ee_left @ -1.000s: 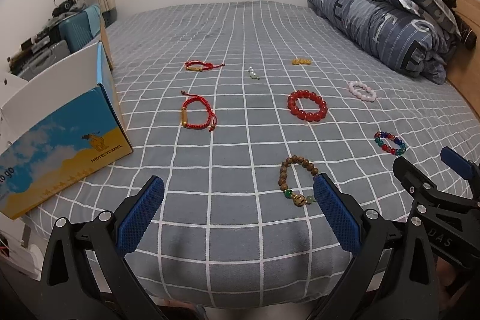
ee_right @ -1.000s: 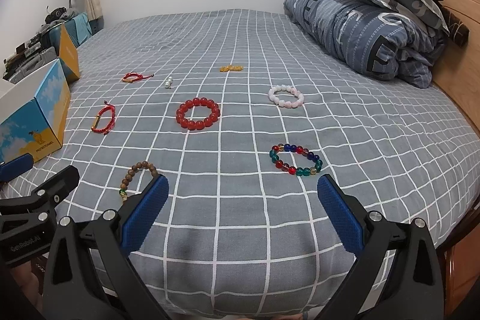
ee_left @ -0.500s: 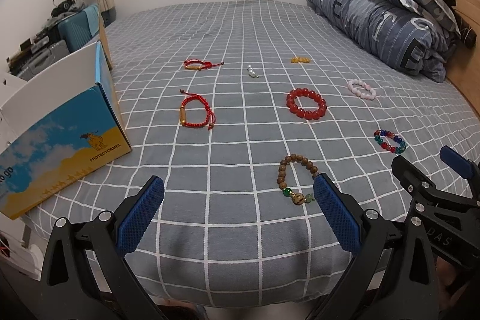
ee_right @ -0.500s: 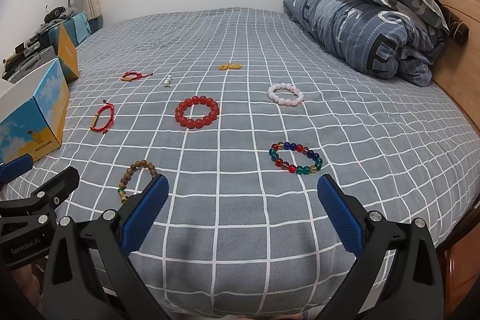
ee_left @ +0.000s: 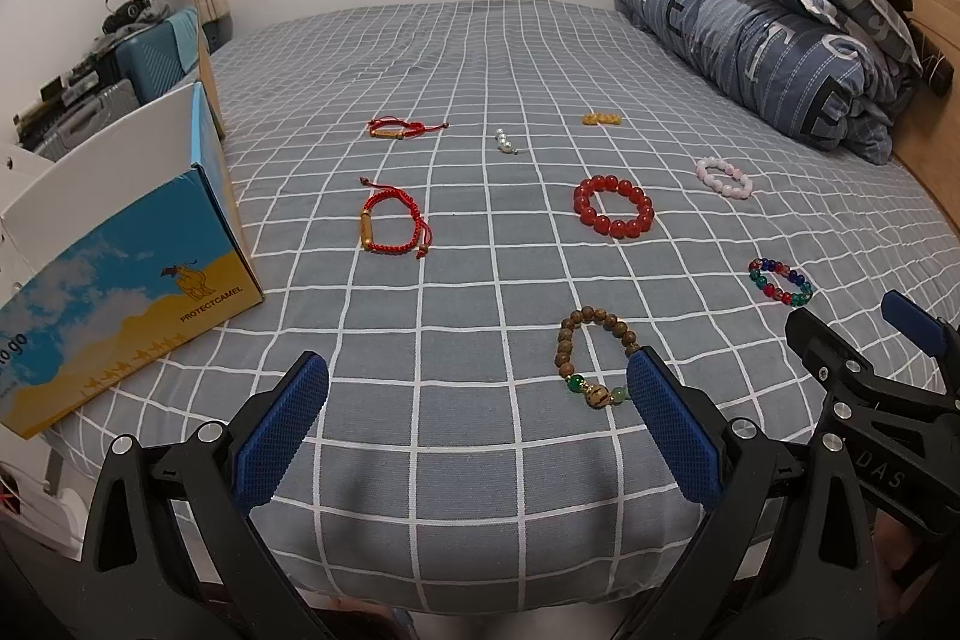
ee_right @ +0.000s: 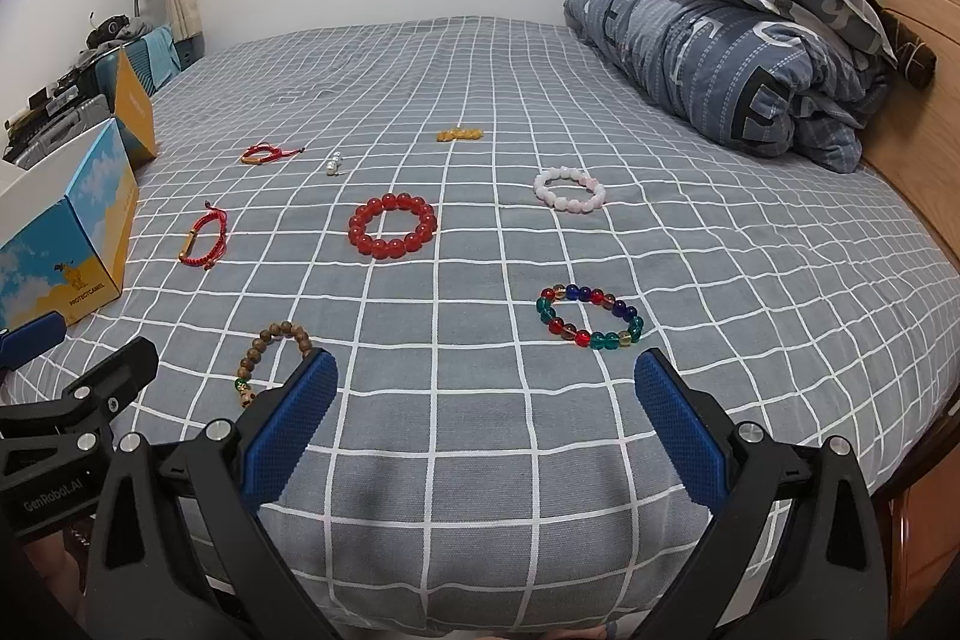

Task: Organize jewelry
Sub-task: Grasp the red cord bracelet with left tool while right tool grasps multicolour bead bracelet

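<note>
Several bracelets lie on the grey checked bed. A brown wooden bead bracelet [ee_left: 594,361] [ee_right: 270,355] is nearest. A red bead bracelet [ee_left: 613,206] [ee_right: 393,226] lies mid-bed, a pink-white one [ee_left: 724,178] [ee_right: 569,189] and a multicolour one [ee_left: 780,281] [ee_right: 590,318] to the right. Two red cord bracelets [ee_left: 393,223] [ee_left: 399,128] lie left. My left gripper [ee_left: 477,415] is open and empty above the bed's near edge. My right gripper [ee_right: 486,415] is open and empty beside it.
An open blue and yellow cardboard box [ee_left: 120,268] [ee_right: 66,244] stands at the bed's left edge. A small silver piece [ee_left: 506,141] and a small orange piece [ee_left: 602,119] lie farther back. Folded quilt and pillows [ee_left: 774,40] fill the right side by the wooden headboard [ee_right: 912,112].
Both grippers have drawn very slightly back or tilted; the view has shifted a little. Nothing on the bed has moved.
</note>
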A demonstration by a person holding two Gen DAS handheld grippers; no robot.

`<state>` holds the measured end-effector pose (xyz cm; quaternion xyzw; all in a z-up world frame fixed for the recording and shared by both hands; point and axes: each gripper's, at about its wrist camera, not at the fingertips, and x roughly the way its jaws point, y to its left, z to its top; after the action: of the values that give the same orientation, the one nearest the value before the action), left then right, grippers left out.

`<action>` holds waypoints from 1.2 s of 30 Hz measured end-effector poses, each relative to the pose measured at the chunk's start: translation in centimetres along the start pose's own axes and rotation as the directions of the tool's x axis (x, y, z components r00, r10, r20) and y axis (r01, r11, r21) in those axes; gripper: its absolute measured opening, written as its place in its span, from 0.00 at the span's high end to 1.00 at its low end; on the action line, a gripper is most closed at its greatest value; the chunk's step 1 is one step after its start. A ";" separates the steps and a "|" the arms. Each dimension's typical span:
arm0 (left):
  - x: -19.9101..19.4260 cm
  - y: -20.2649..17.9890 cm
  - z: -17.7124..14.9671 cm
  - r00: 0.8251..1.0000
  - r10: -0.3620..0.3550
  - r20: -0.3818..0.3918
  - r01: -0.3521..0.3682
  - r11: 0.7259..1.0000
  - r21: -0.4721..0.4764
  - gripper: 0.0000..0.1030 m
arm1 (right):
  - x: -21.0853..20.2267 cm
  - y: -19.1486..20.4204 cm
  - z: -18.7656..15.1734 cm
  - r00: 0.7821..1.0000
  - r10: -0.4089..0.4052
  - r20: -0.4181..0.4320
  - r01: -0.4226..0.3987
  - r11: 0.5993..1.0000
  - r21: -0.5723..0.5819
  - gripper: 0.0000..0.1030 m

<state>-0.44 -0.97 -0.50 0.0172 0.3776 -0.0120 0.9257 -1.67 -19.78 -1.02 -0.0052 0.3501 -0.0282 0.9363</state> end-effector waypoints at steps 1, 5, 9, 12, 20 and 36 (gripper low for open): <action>0.0 0.0 0.0 1.000 -0.001 0.000 0.001 1.000 0.000 0.05 | 0.0 0.0 0.0 1.000 -0.001 0.000 0.001 1.000 0.001 0.07; 0.0 0.0 0.0 1.000 0.000 -0.001 0.000 1.000 -0.001 0.05 | 0.0 0.0 0.0 1.000 -0.001 0.000 0.001 1.000 0.001 0.07; 0.0 0.0 0.0 1.000 -0.002 -0.001 0.002 1.000 -0.003 0.05 | -0.1 0.0 0.0 1.000 0.003 0.002 -0.003 1.000 -0.002 0.07; 0.0 0.2 0.2 1.000 0.008 -0.005 -0.008 1.000 -0.007 0.05 | -0.4 0.0 0.1 1.000 0.000 0.010 0.000 1.000 -0.005 0.07; -0.7 0.8 3.3 1.000 0.028 0.010 -0.028 1.000 -0.014 0.05 | -1.5 0.0 2.3 1.000 -0.005 0.028 0.005 1.000 -0.007 0.07; 7.9 3.4 12.0 0.994 0.082 -0.077 -0.083 0.997 -0.011 0.06 | 5.8 -1.8 7.6 0.991 -0.114 -0.076 0.109 0.992 -0.068 0.07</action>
<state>13.69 1.82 2.63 0.0268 0.4116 0.0294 0.9105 7.62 -22.01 1.01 -0.0533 0.3872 -0.0697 0.9178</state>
